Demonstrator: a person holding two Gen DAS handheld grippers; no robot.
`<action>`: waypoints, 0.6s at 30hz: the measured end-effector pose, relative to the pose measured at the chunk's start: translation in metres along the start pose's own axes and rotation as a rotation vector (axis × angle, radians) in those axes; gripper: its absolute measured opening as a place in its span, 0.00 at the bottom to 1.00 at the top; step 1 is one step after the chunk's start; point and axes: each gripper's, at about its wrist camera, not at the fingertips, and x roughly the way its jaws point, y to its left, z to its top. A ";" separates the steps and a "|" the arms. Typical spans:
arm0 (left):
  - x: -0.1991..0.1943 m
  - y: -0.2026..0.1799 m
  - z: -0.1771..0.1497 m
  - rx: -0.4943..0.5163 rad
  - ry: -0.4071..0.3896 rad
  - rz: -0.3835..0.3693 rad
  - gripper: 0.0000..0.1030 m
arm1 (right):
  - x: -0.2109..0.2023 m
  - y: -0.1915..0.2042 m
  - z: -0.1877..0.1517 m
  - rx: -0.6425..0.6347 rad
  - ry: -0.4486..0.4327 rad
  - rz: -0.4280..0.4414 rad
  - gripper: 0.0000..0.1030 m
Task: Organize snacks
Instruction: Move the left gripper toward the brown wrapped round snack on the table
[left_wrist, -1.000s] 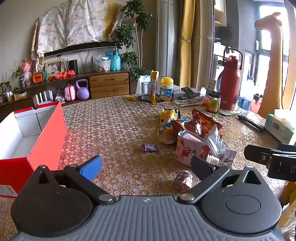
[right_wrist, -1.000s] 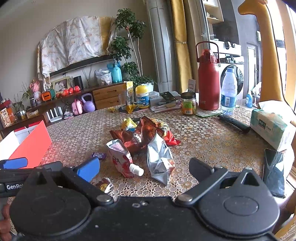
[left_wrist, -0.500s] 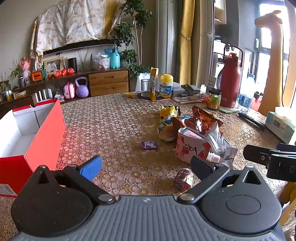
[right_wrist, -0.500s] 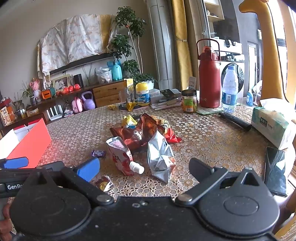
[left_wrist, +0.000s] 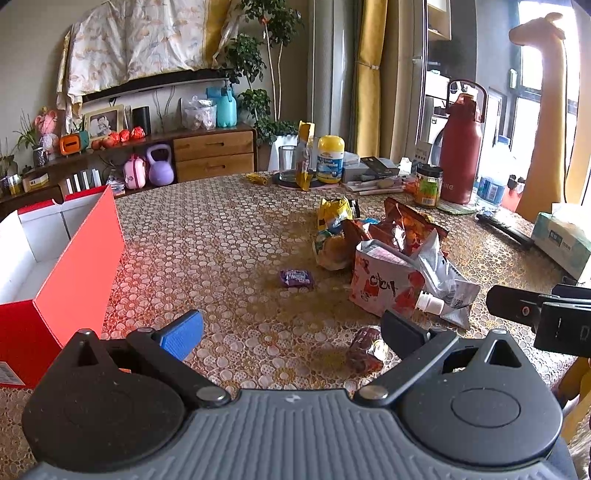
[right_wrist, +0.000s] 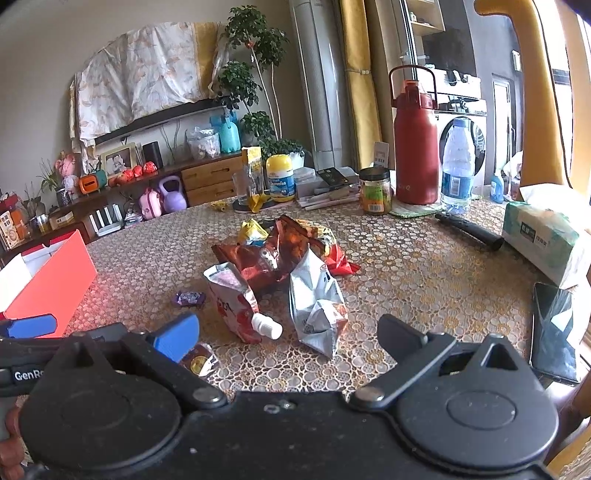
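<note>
A pile of snack bags (left_wrist: 391, 240) lies on the patterned table, also in the right wrist view (right_wrist: 284, 254). A white-and-red spout pouch (left_wrist: 384, 284) (right_wrist: 236, 302) and a silver bag (right_wrist: 317, 306) lie nearest. A small purple candy (left_wrist: 295, 277) (right_wrist: 189, 297) lies apart to the left. A small red-wrapped sweet (left_wrist: 365, 349) (right_wrist: 199, 360) lies close to both grippers. An open red box (left_wrist: 62, 266) (right_wrist: 51, 280) stands at the left. My left gripper (left_wrist: 291, 328) is open and empty. My right gripper (right_wrist: 288, 332) is open and empty, just right of the left one.
At the table's far side stand a red flask (right_wrist: 415, 147), a water bottle (right_wrist: 457, 166), a jar (right_wrist: 376, 192), a yellow-capped tub (right_wrist: 280, 179) and a glass (left_wrist: 287, 162). A tissue box (right_wrist: 546, 240), a black remote (right_wrist: 469, 230) and a phone (right_wrist: 557, 328) lie at the right.
Both grippers have moved slightly back and down; the snacks sit a little lower in view. Nothing was taken hold of.
</note>
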 end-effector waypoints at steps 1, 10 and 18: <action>0.002 0.000 0.000 0.000 0.002 -0.001 1.00 | 0.001 0.000 0.000 0.000 0.002 0.000 1.00; 0.013 -0.004 -0.005 0.008 0.027 -0.015 1.00 | 0.006 -0.005 -0.002 0.008 0.015 -0.009 1.00; 0.022 -0.006 -0.007 0.011 0.048 -0.026 1.00 | 0.012 -0.010 -0.004 0.017 0.028 -0.010 1.00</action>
